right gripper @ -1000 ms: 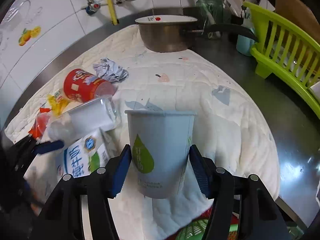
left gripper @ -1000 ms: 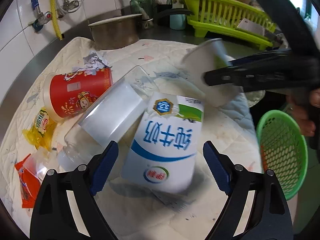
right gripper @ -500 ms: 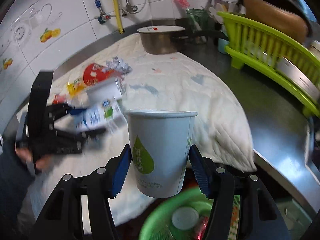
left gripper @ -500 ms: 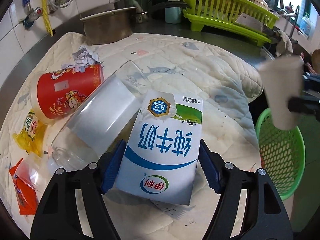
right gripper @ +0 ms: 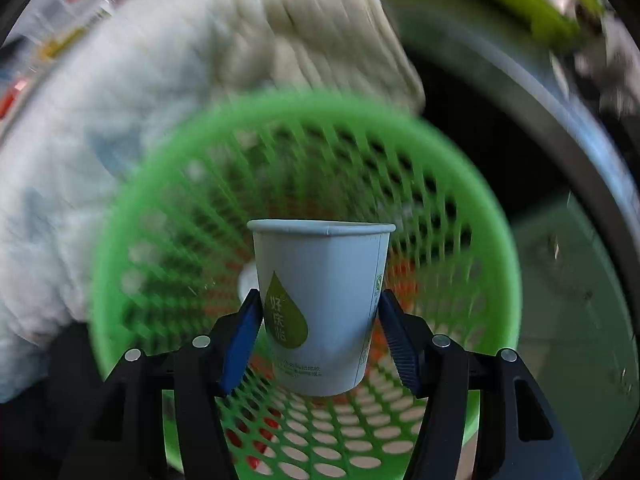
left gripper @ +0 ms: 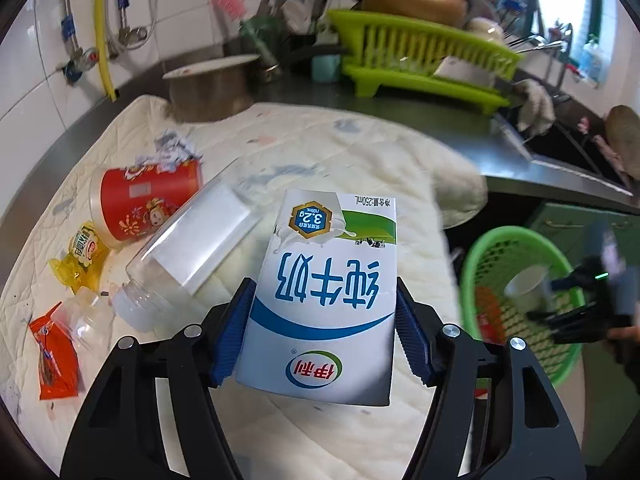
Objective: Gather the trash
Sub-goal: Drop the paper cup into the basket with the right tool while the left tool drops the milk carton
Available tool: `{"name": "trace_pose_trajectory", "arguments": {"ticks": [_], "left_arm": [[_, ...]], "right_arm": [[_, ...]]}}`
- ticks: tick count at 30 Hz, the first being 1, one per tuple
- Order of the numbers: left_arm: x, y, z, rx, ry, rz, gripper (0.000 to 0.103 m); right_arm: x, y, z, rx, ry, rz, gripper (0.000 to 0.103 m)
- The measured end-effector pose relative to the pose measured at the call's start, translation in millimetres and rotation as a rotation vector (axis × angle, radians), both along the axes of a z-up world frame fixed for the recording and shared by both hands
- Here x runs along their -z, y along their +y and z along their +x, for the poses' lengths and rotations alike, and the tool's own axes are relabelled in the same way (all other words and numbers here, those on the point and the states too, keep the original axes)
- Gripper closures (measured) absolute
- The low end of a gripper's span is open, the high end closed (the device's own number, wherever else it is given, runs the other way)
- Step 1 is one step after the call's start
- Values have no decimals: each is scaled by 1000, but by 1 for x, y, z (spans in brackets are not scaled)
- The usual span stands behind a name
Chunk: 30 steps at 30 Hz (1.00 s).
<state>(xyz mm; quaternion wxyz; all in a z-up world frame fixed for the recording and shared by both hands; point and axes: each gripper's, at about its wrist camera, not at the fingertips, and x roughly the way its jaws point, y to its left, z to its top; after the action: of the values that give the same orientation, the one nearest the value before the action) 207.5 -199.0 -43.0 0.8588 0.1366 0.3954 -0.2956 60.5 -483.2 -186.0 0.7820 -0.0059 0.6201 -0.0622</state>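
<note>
My left gripper point(left gripper: 324, 332) is shut on a white and blue milk carton point(left gripper: 324, 292) and holds it above the quilted cloth point(left gripper: 360, 152). My right gripper point(right gripper: 320, 336) is shut on a white paper cup point(right gripper: 320, 304) with a green drop logo, held inside the mouth of the green mesh basket point(right gripper: 168, 184). In the left wrist view the basket point(left gripper: 516, 248) stands off the counter's right edge, with the right gripper point(left gripper: 560, 304) and cup point(left gripper: 524, 286) over it. Red and white trash lies in the basket, blurred.
On the cloth lie a clear plastic bottle point(left gripper: 192, 252), a red cup point(left gripper: 140, 200), crumpled paper point(left gripper: 174, 150), a yellow wrapper point(left gripper: 80, 256) and an orange wrapper point(left gripper: 54, 356). A steel pot point(left gripper: 212, 88) and a green dish rack point(left gripper: 420, 64) stand behind.
My left gripper closed on the milk carton and lifted it. My right gripper carried the paper cup off the counter, right and down into the basket's mouth.
</note>
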Motion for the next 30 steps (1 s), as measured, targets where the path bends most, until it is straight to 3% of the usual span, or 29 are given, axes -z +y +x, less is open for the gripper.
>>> {"name": "trace_pose_trajectory", "arguments": {"ticks": [4,7,11,20,30], "left_arm": [[-8,-11,-24,40,-5,-23,37],[-7,-27,-41,83,5,-35,37],[1,-52,-60,138,26,-36,37],[42,-119,-95,248,105,21,37],[87,-165,-104,272,207,68,36]], "right_arm": [[28,-14,-15,39,73,-27,45],[33,-22,-23,55,75,-13,43],[25,-21,-28,48,41,-19,29],[-38,-24,-54,73,-103,1,25],[-87,-23,-89,88,-229,27,22]]}}
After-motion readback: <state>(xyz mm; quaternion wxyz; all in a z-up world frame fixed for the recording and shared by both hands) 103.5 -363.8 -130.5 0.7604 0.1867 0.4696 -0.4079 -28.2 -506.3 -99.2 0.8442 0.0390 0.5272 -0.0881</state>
